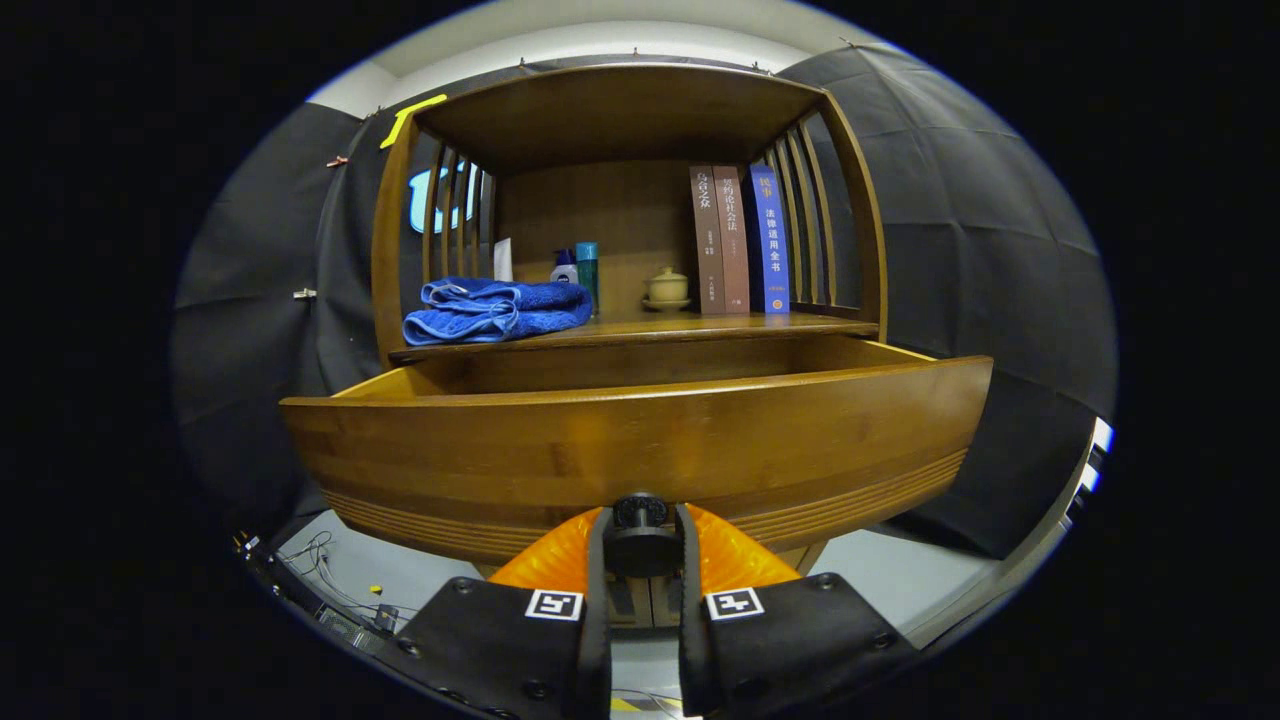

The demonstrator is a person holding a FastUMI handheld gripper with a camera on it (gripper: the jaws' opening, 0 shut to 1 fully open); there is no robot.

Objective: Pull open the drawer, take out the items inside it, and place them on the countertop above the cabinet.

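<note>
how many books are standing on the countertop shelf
3. All stand upright together at the right end of the countertop, right of the small lidded pot: a brown book, a second brown book, then a blue book beside the side slats. None seem hidden.

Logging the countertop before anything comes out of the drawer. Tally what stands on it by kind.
Books: 3
Folded blue towel: 1
Bottles: 2
Lidded cup on saucer: 1
White item behind the towel, too hidden to name: 1
Total: 8
The gripper is shut on the drawer knob.
</note>
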